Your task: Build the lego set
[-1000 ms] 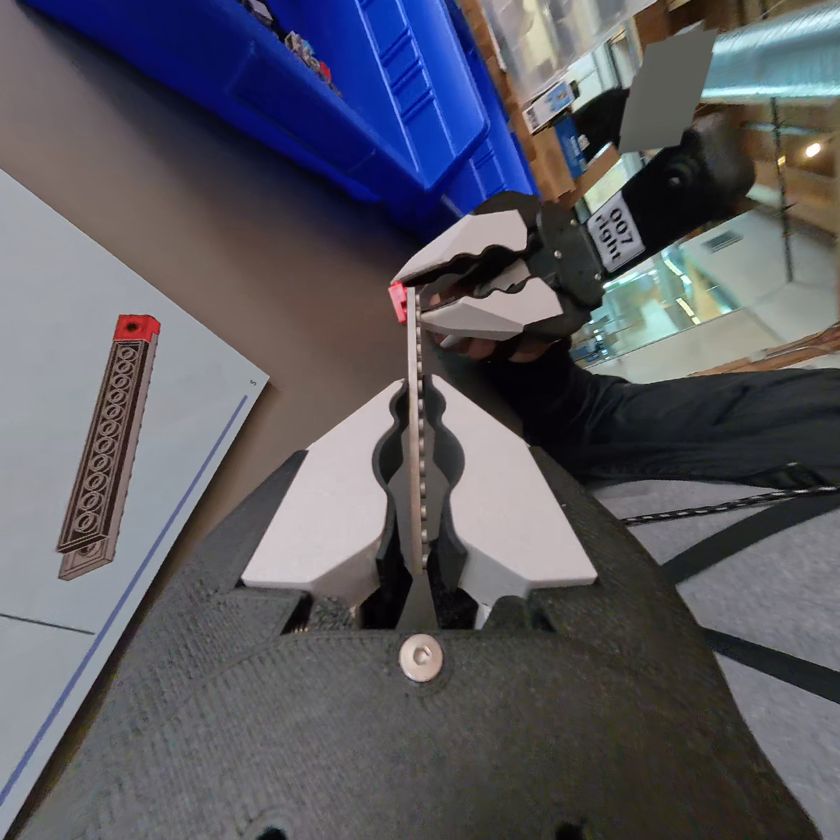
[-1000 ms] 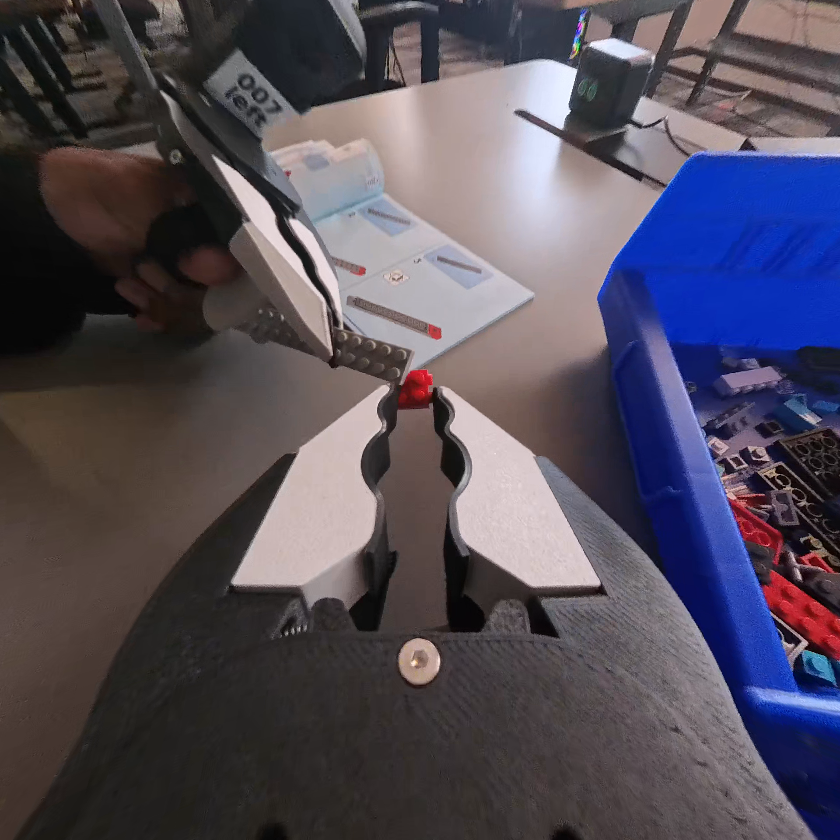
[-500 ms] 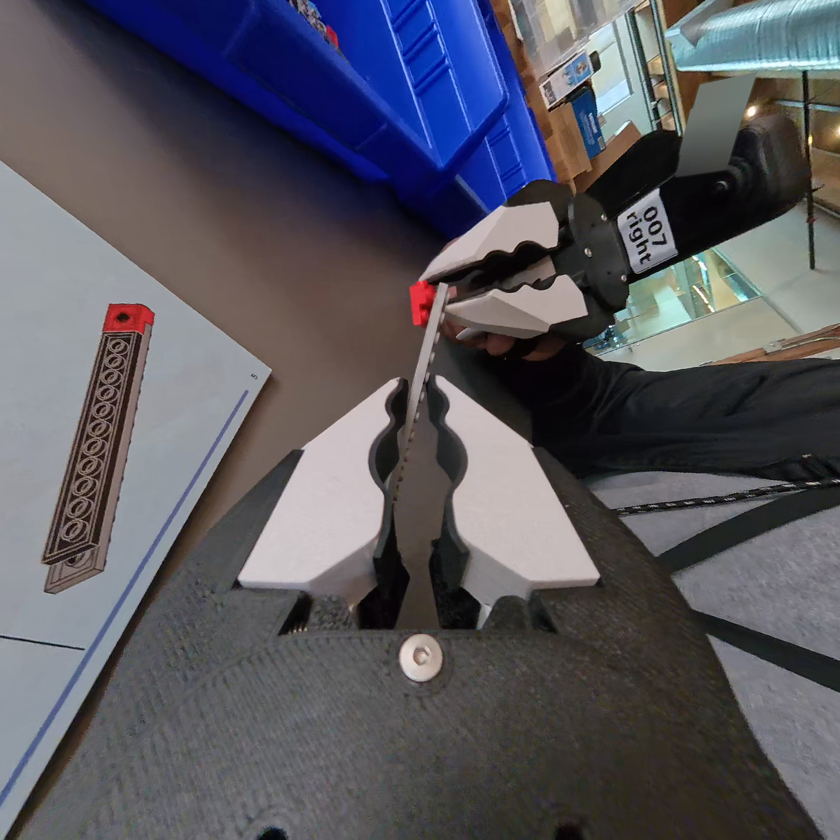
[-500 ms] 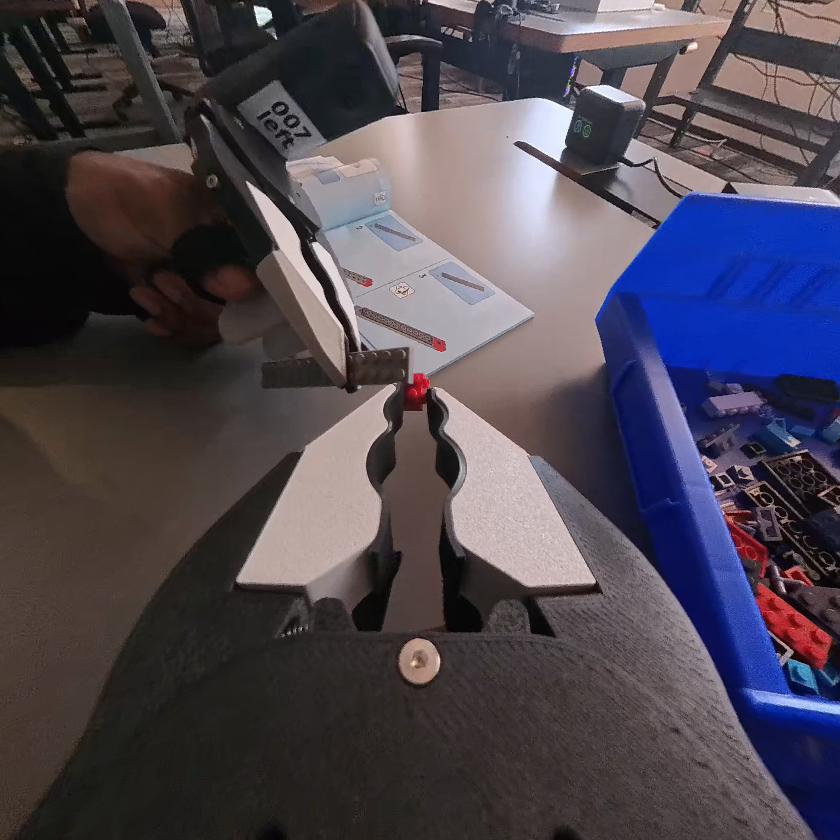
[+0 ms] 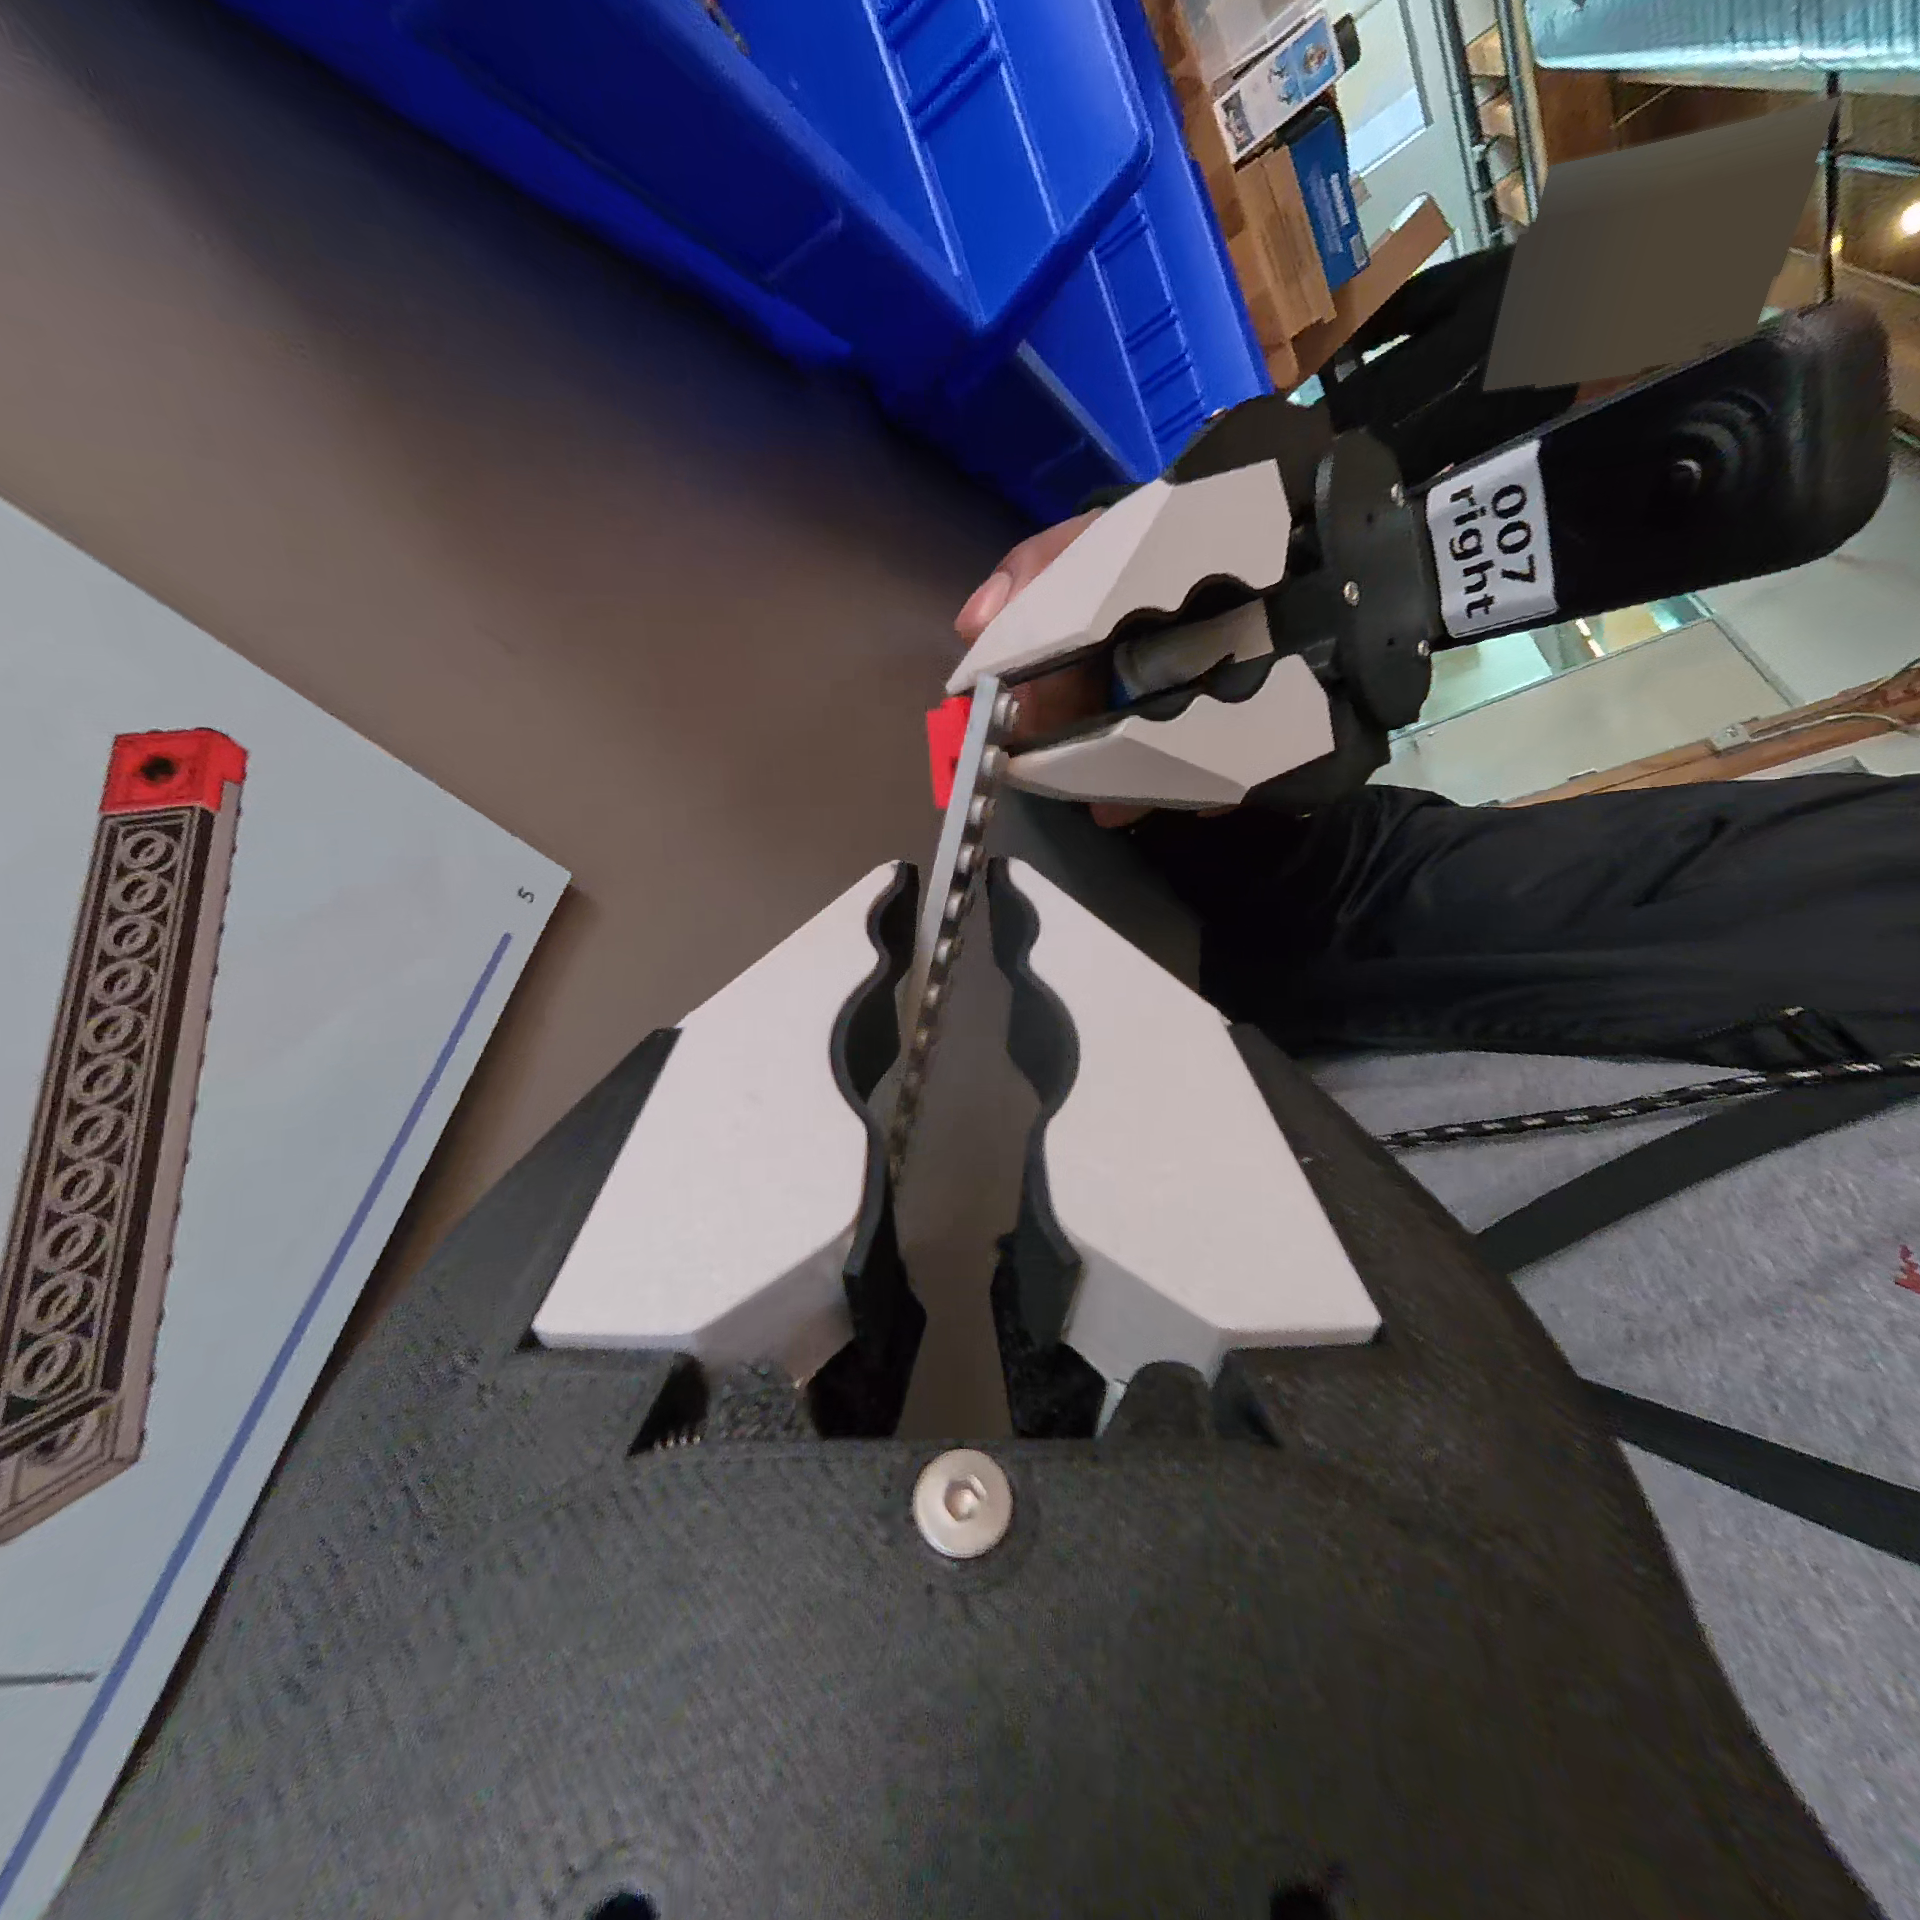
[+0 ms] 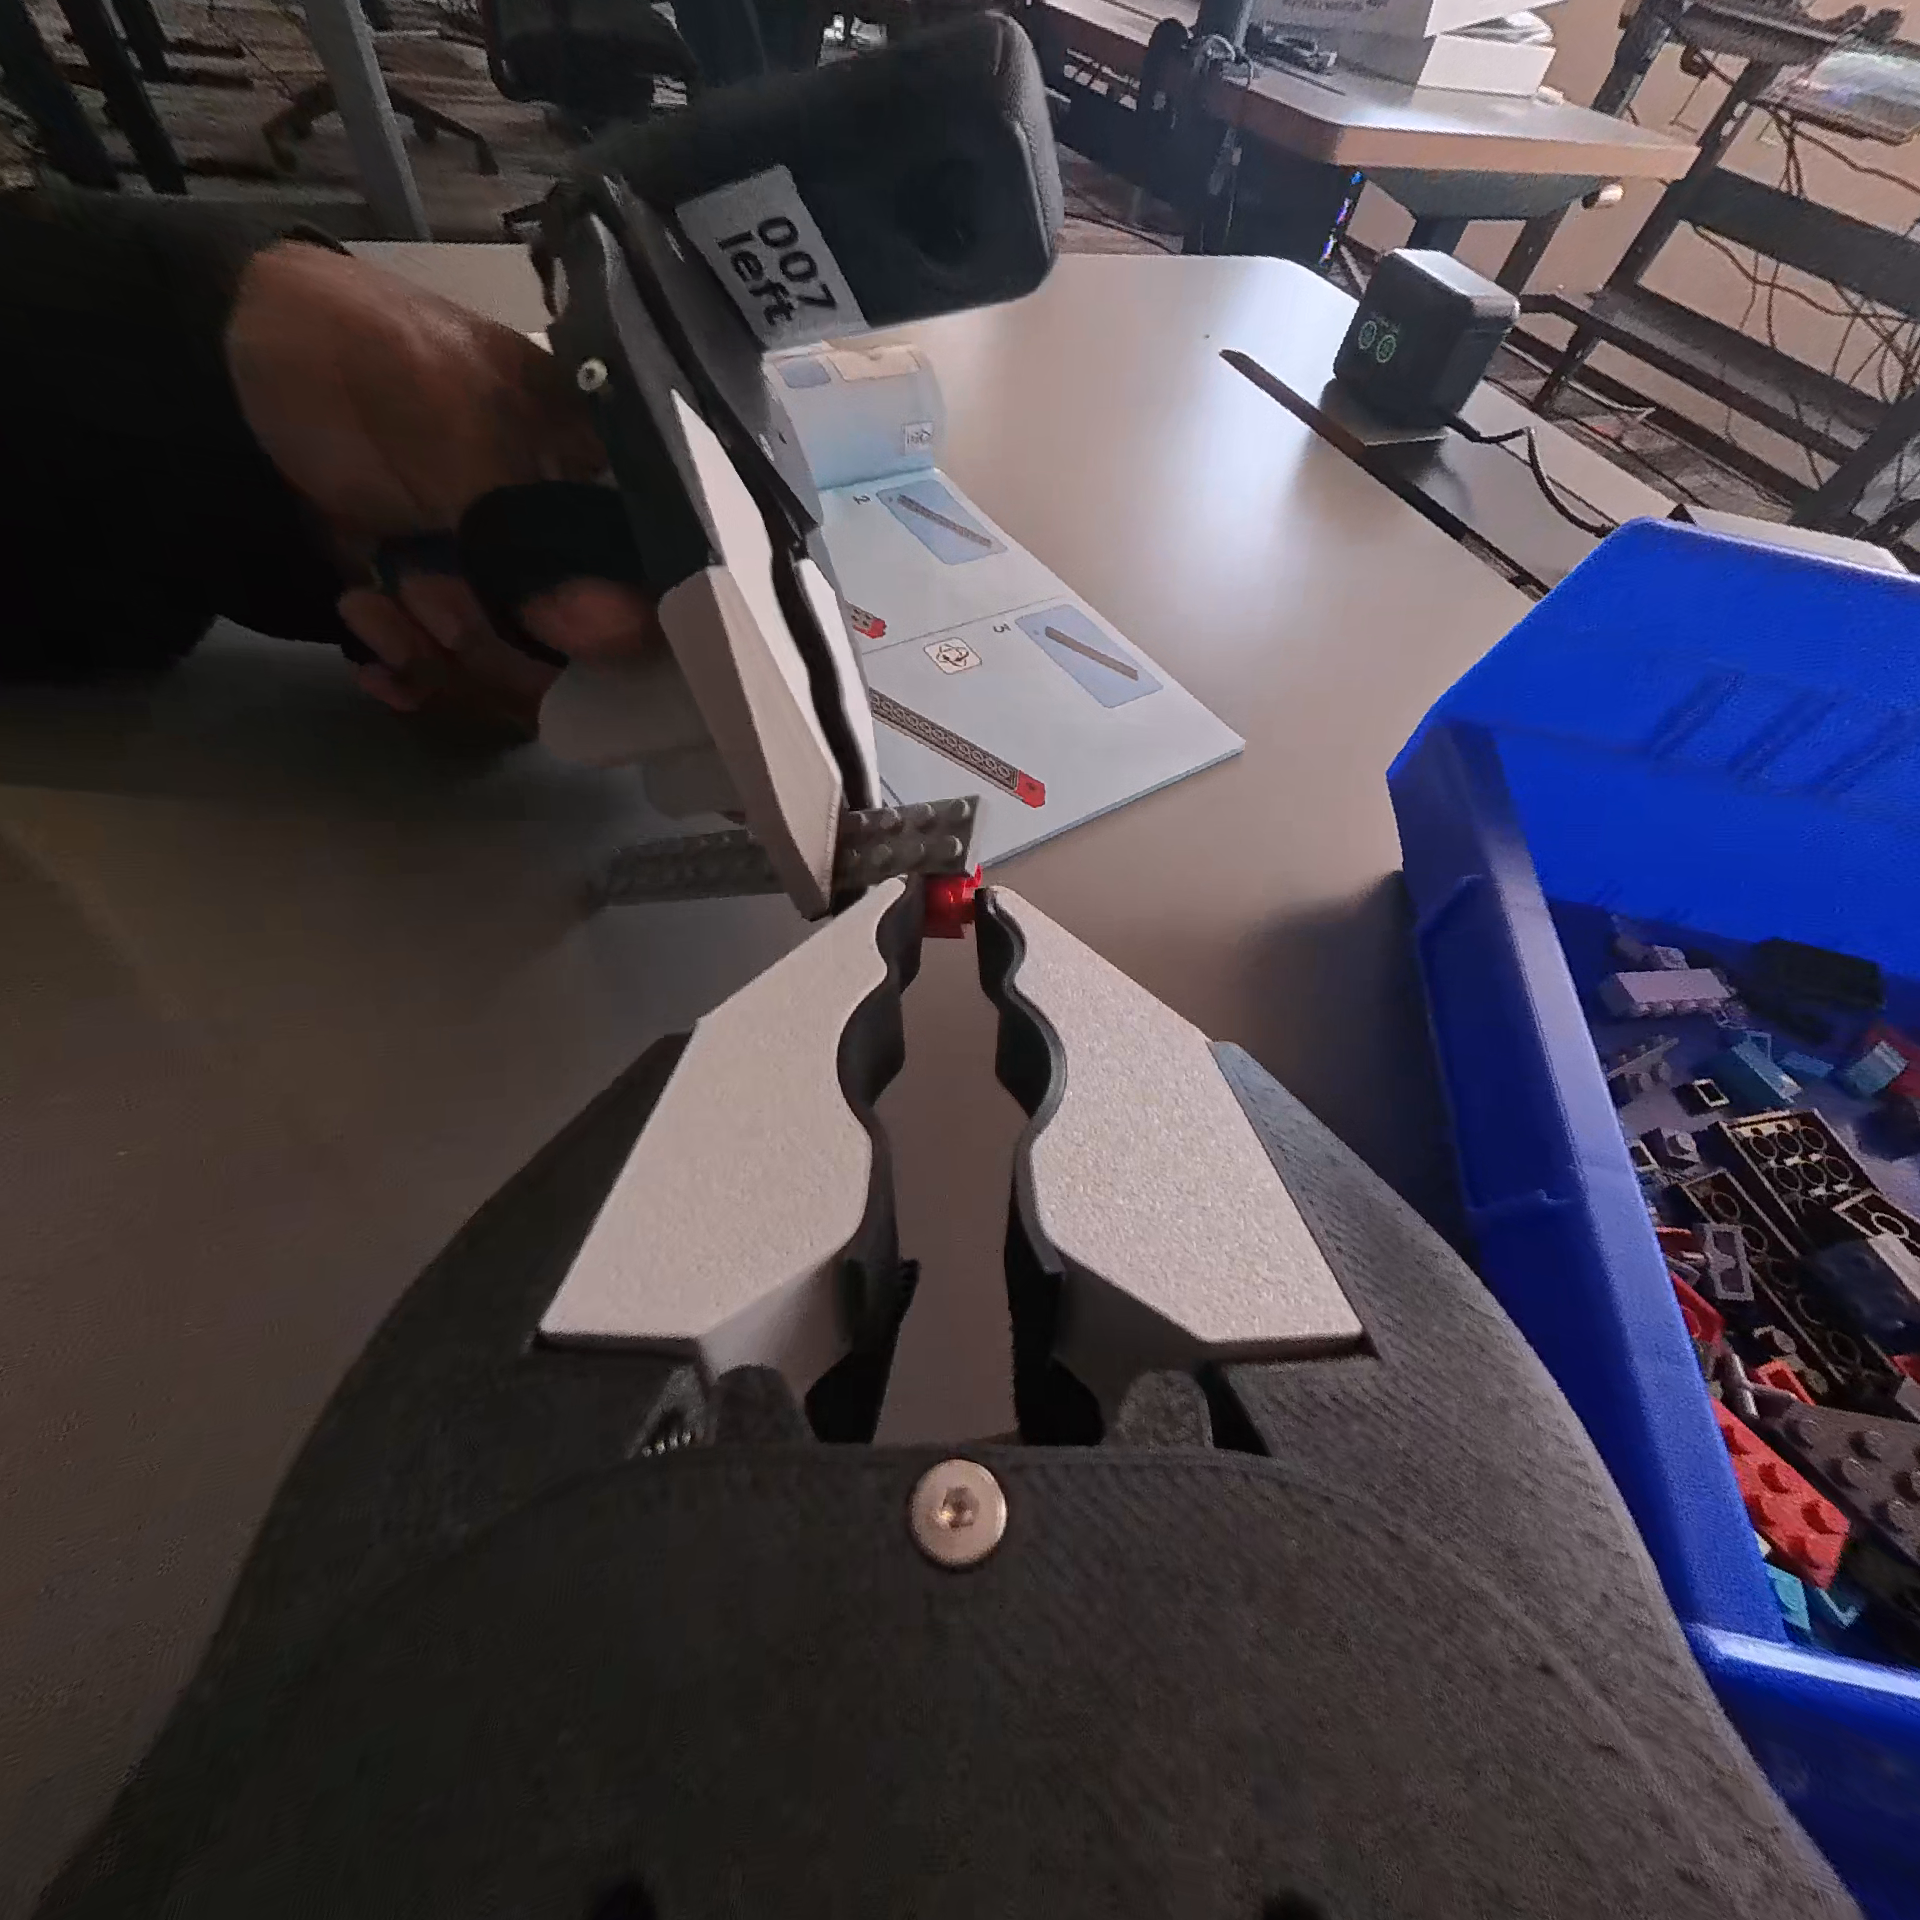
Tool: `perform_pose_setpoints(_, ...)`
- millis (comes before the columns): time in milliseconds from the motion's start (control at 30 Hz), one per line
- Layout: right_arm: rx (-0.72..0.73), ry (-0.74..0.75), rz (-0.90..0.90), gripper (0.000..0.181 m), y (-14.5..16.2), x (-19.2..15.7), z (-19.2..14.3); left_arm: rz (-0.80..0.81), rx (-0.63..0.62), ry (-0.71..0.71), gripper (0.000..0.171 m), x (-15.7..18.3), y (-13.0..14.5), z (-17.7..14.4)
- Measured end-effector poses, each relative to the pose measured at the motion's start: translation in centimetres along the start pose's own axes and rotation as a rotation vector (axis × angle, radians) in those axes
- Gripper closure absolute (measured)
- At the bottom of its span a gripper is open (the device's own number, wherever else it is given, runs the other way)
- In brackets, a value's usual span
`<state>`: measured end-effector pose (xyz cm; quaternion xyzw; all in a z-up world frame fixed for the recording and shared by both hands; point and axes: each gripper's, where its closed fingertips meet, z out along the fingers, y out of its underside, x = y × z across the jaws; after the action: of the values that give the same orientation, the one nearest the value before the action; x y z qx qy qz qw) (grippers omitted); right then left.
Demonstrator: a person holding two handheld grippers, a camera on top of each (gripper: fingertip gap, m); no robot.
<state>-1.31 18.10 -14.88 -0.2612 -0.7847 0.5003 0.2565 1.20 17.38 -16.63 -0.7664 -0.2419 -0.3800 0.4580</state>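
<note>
Since a second earlier, the left gripper [image 5: 943, 883] had loosened: its jaws, then pinched flat on the long grey plate [image 5: 951, 904], now stood slightly apart, with the plate leaning against the left finger [image 5: 727, 1122] and a gap showing on the other side, so whether they gripped it at all could not be told from that view; in the right wrist view the same gripper [image 6: 847, 878] seemed to have the plate [image 6: 904, 836] between its fingertips. The right gripper had also swung from level with the plate's tip to slightly above it. Going left to right in the left wrist view, the open instruction booklet [image 5: 260, 1039] lay at the table's [image 5: 520, 520] left edge, the plate rose on edge in the middle with a small red brick [image 5: 948, 750] on its far end, and the right gripper [image 5: 982, 727] reached in from the right, closed on that end of the plate and brick. A blue bin [image 5: 831, 187] sat along the table's far side. In the right wrist view a hand [image 6: 416, 499] held the left gripper at the left, the right gripper [image 6: 951, 904] clamped the red brick [image 6: 951, 902] just under the plate's end in the middle, the booklet [image 6: 1039, 665] lay beyond, and the blue bin [image 6: 1558, 935] of loose bricks [image 6: 1787, 1247] stood at the table's right edge.
</note>
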Motion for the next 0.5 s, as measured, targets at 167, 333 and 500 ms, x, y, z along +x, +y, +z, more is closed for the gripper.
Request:
perform_pose_setpoints(167, 0.026, -0.022, -0.013, 0.170, -0.3, -0.3, -0.2, -0.037, 0.043, 0.098, 0.158, 1.0, -0.8, 0.1)
perform_pose_setpoints(333, 0.078, -0.039, -0.014, 0.170, -1.1, -0.6, -0.5, -0.065, 0.081, 0.187, 0.160, 1.9, -1.4, 0.0)
perform_pose_setpoints(500, 0.143, -0.059, 0.003, 0.169, -1.9, -0.7, -1.0, -0.047, 0.105, 0.241, 0.163, 2.8, -1.6, -0.3)
